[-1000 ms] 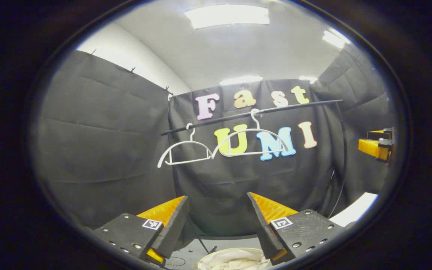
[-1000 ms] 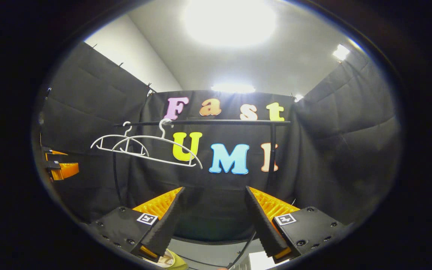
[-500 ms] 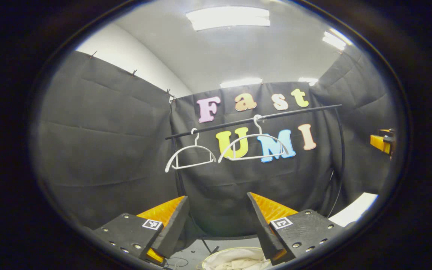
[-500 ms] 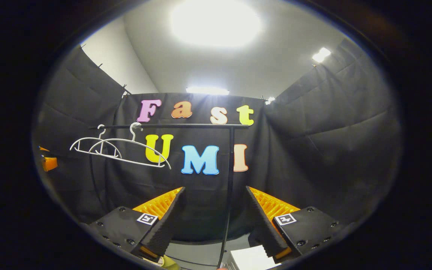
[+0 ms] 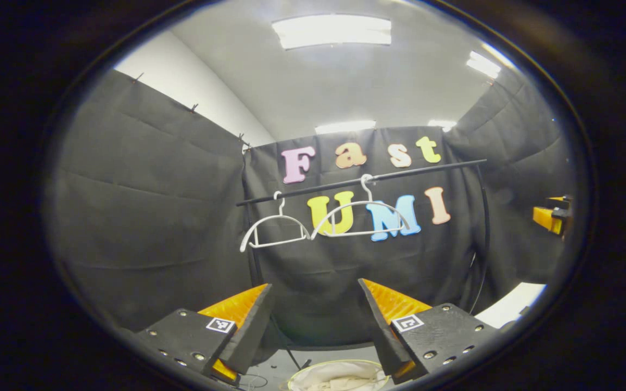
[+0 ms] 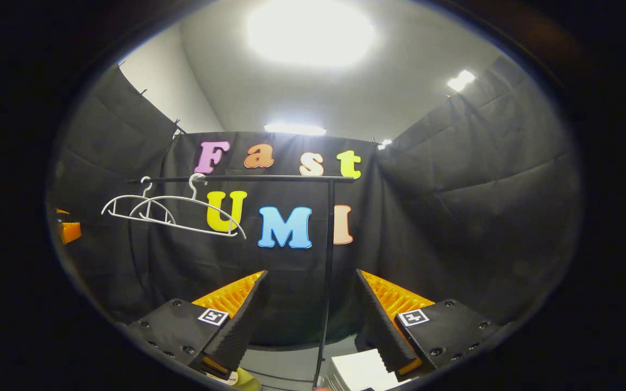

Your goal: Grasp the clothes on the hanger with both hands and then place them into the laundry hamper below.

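Two bare white hangers [image 5: 275, 231] [image 5: 359, 217] hang on a black rail [image 5: 356, 179] in front of the booth's back wall. Far below them, at the bottom edge of the left gripper view, a round hamper [image 5: 291, 381] holds white cloth [image 5: 340, 376]. My left gripper [image 5: 314, 285] is open and holds nothing, well short of the rail. The right gripper [image 5: 552, 214] shows at the far right edge. In the right gripper view the hangers [image 6: 139, 209] [image 6: 188, 214] hang up at the left, and my right gripper [image 6: 311, 274] is open and holds nothing. The left gripper [image 6: 68, 228] shows at the far left edge.
The rail's upright black post [image 6: 326, 271] stands straight ahead of my right gripper. A white flat object [image 6: 362, 369] lies low beside the post, and a yellow-green thing [image 6: 248, 380] peeks in at the bottom edge. A white surface [image 5: 511, 304] lies at the lower right.
The right gripper view has swung to the right, so the hangers and the left gripper slid toward its left edge. The left gripper view shifted slightly. Both grippers stayed open.
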`<state>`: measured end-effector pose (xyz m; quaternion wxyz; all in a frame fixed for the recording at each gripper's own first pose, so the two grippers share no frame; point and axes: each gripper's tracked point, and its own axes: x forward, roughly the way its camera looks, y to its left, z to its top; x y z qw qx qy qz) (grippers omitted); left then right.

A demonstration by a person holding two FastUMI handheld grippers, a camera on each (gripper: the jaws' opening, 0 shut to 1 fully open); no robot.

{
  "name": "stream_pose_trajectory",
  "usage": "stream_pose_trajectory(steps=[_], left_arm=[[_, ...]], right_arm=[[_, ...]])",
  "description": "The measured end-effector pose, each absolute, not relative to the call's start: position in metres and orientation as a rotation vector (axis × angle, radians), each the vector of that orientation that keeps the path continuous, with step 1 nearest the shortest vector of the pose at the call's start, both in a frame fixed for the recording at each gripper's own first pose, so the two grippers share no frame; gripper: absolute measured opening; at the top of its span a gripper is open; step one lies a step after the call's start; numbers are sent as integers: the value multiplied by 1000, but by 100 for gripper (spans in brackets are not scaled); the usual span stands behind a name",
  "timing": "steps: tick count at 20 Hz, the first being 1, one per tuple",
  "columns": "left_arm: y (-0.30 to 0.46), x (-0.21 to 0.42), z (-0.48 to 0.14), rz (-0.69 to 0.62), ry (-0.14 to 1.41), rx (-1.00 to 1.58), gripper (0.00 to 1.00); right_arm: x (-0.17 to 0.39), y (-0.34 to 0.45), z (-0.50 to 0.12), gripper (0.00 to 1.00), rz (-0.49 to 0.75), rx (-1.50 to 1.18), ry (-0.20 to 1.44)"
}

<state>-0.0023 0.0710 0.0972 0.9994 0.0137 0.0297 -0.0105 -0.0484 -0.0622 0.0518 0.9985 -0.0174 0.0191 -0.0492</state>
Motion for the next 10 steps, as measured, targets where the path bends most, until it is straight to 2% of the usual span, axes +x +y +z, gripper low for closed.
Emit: stream_pose_trajectory(steps=[10], left_arm=[[61, -16, 95, -45, 38, -3, 89]], right_arm=[[-64, -56, 42, 97, -97, -1, 63]])
